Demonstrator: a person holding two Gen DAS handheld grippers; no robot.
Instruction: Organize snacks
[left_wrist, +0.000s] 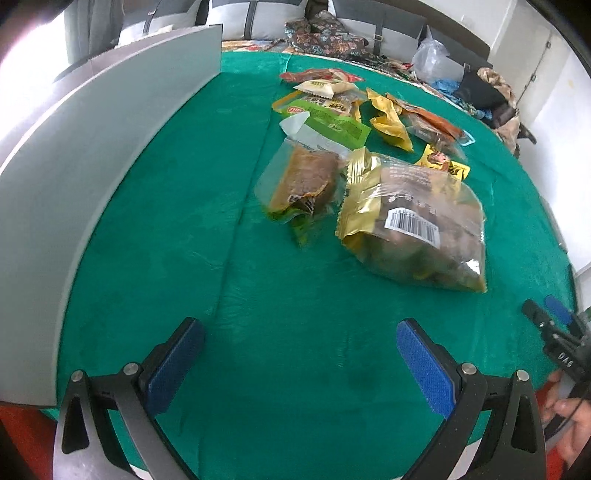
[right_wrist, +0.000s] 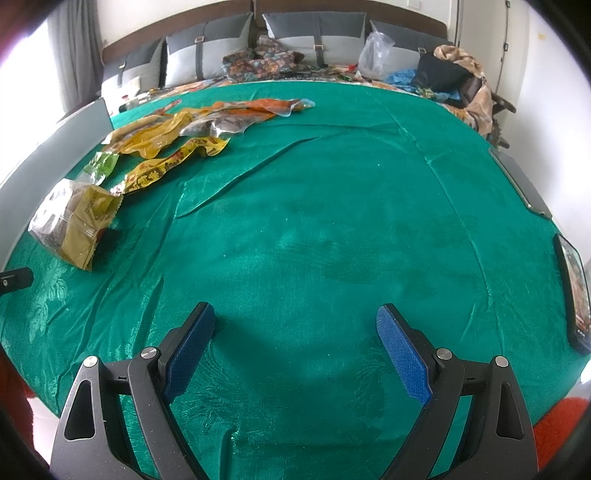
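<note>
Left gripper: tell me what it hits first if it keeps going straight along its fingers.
Probably the clear-wrapped brown snack. Only bare green cloth lies before the open left gripper until then; the gold bag sits slightly right. Depth is uncertain.

Shiny green patterned cloth (right_wrist: 332, 206) lies creased over the surface. The gold-and-clear plastic snack bag (left_wrist: 413, 221) looks glossy and crinkled. Blue textured pads line the black matt fingers (right_wrist: 190, 347).

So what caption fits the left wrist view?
Open left hand-held gripper hovers over green cloth, facing scattered snacks.
</note>
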